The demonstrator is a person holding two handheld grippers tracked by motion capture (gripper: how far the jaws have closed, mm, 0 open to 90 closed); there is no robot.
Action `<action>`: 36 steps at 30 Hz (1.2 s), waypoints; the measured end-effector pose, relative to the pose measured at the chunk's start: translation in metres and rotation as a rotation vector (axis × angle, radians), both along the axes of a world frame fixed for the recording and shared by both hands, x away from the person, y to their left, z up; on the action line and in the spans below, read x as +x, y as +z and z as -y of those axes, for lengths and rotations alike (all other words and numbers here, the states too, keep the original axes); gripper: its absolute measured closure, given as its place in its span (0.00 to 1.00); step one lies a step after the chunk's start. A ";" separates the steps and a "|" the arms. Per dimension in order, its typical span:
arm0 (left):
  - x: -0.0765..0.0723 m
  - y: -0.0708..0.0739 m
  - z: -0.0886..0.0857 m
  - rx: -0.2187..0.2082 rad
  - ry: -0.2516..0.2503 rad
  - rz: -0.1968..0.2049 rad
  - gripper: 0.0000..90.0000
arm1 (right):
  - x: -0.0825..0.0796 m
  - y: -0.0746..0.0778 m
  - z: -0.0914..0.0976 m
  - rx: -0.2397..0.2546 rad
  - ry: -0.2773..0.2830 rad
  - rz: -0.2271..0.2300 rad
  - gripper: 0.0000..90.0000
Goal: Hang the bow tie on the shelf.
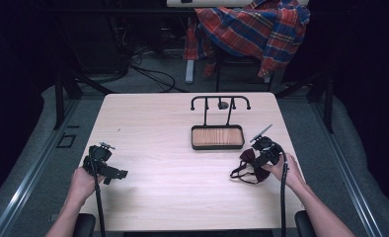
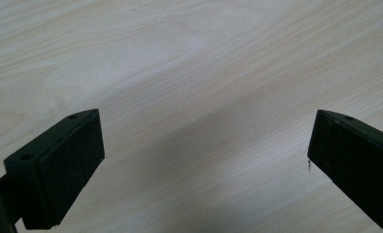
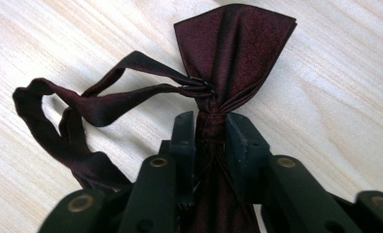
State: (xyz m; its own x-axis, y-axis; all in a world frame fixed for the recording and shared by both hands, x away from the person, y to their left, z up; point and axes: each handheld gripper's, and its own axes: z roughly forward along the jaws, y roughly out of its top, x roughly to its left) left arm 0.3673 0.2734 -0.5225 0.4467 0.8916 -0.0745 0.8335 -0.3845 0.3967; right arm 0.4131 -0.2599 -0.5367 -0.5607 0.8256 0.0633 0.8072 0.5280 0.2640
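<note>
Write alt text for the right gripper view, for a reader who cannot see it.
The right gripper is shut on a dark red bow tie, its two black jaws pinching the fabric just below the knot. The bow's far wing fans out above the jaws, and the tie's thin strap loops away to the left across the pale wooden table.

Readable text: none in any view.
Desk (image 1: 173, 148): plain pale wood grain, no print or label.
Tray (image 1: 217, 137), on the desk: wooden base, black rim, no marking.
Bow tie (image 3: 228, 58), right of the tray: dark red fabric, no tag or brand legible.
Plaid cloth (image 1: 254, 27), beyond the desk: check pattern only, no lettering.
Gripper bodies: black, no numbers or signs legible.
</note>
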 end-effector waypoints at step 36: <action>-0.001 0.001 -0.001 0.004 -0.004 0.005 0.00 | -0.009 0.034 0.013 0.038 -0.021 0.154 0.87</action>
